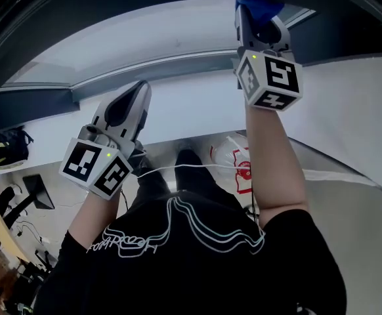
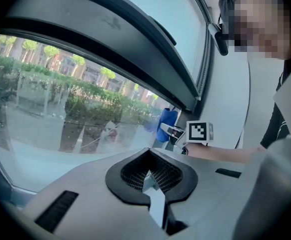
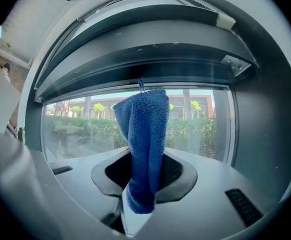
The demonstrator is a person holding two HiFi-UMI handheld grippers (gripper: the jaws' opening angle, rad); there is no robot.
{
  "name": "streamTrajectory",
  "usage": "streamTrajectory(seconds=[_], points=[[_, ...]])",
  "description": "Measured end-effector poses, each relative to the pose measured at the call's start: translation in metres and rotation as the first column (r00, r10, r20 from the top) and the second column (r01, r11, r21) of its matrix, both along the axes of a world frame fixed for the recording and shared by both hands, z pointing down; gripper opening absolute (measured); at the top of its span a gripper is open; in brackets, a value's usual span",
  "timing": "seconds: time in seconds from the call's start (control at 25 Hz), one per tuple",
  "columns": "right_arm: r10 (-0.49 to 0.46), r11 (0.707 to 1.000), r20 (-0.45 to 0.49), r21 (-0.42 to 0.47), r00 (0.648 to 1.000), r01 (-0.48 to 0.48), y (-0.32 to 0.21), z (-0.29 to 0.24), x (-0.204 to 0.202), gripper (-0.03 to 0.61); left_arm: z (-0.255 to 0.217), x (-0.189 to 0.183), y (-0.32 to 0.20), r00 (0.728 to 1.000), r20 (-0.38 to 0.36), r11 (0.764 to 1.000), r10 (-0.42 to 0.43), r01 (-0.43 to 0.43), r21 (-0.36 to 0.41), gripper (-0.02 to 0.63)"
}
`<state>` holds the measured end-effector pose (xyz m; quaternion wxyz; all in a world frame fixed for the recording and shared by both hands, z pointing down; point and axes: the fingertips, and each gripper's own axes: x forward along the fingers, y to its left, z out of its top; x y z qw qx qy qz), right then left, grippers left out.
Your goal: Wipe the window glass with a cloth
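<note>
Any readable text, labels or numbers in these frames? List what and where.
No text can be read in any view.
Outlined script on the black shirt: too distorted to read.
Red print on the white bag: too small to read.
Marker cubes: square patterns only, no words.

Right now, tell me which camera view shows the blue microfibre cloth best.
The right gripper view: the blue microfibre cloth stands large and central, pinched by the right hand-held gripper, weave and folds clear. The head view shows only a blue scrap above that gripper; the left gripper view shows it small and far off.
</note>
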<state>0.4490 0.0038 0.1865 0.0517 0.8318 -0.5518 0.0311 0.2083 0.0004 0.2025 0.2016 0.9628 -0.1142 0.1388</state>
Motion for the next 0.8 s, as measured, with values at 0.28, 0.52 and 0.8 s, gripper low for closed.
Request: streamTrajectory(seconds=[0.28, 0.52, 0.8], points=[[0.140, 0.990, 0.011, 0.015, 0.990, -0.140, 0.040, 0.000, 0.061, 0.094, 0.002, 0.018, 0.005, 1.000, 0.020, 1.000, 0.024, -0.024, 0.009, 0.003], [0.178, 0.983, 0.010, 0.029, 0.984, -0.179, 0.052, -0.002, 0.085, 0.094, -0.006, 0.027, 0.000, 1.000, 0.020, 0.999, 0.023, -0.024, 0.041, 0.003], [0.217, 0.976, -0.011, 0.023, 0.976, -0.217, 0.060, 0.000, 0.101, 0.094, -0.001, 0.015, -0.004, 1.000, 0.013, 0.999, 0.013, -0.013, 0.036, 0.003]])
